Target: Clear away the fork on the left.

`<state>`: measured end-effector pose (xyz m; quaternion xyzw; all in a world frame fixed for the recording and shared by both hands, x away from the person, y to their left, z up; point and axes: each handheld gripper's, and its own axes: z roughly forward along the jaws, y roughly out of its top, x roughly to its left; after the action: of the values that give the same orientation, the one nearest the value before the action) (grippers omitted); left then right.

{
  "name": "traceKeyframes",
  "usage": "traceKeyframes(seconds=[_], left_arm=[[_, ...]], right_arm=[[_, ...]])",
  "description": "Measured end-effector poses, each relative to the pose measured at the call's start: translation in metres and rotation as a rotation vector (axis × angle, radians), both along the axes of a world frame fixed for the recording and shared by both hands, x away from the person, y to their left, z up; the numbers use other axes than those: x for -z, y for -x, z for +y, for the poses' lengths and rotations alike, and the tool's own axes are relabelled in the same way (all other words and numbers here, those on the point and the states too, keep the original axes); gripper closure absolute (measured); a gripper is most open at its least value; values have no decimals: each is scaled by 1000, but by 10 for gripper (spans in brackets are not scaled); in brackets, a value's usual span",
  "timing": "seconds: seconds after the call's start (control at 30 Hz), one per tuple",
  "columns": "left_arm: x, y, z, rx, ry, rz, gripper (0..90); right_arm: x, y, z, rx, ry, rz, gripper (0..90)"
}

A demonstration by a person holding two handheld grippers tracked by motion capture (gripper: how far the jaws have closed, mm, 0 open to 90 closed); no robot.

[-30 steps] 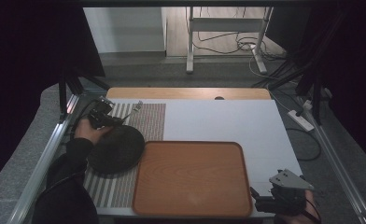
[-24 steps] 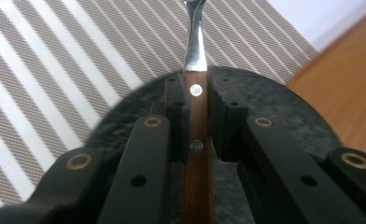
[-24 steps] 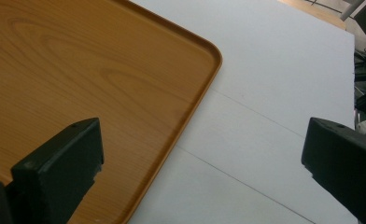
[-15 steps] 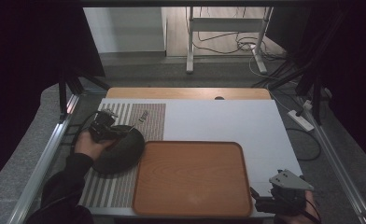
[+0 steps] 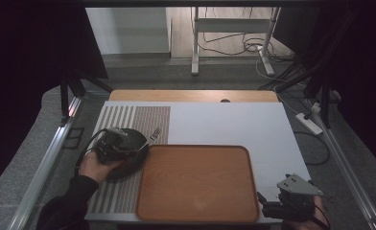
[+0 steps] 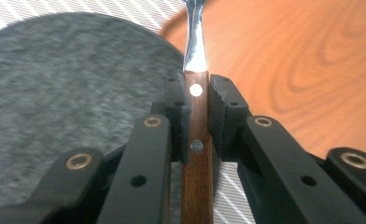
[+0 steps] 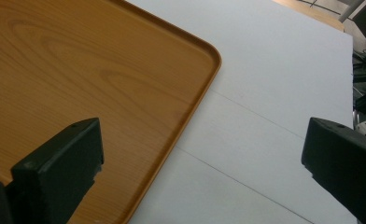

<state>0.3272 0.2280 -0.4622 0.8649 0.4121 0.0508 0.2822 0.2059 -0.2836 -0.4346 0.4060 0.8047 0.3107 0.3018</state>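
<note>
Your left gripper [image 6: 197, 100] is clenched on the wooden handle of a fork [image 6: 196, 140], holding it over the dark round mat [image 5: 126, 158], its metal end toward the wooden tray [image 5: 198, 184]. Your right gripper [image 7: 202, 163] hangs with jaws spread wide, nothing between them, by the tray's near right corner.

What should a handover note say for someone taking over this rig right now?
Left gripper: shut on the wooden handle of a fork, held over the dark round mat, tines toward the wooden tray.
Right gripper: open, empty, over the tray's near right corner.
Done: fork picked up.
Left: probably setting the fork down, perhaps on the tray; the destination is a guess.
</note>
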Motion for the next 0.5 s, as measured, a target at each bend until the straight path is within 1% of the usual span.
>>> traceKeyframes(seconds=[0.1,0.23,0.37,0.5], left_arm=[[-1,11,-6,0,6,-3,780],[0,24,-15,-15,22,6,780],[1,35,-31,-4,6,8,780],[5,41,-48,20,-13,19,780]], right_arm=[[0,0,0,1,-1,-1,0],[0,0,0,2,-2,-2,0],[0,0,0,1,0,-2,0],[0,0,0,-1,2,-4,0]])
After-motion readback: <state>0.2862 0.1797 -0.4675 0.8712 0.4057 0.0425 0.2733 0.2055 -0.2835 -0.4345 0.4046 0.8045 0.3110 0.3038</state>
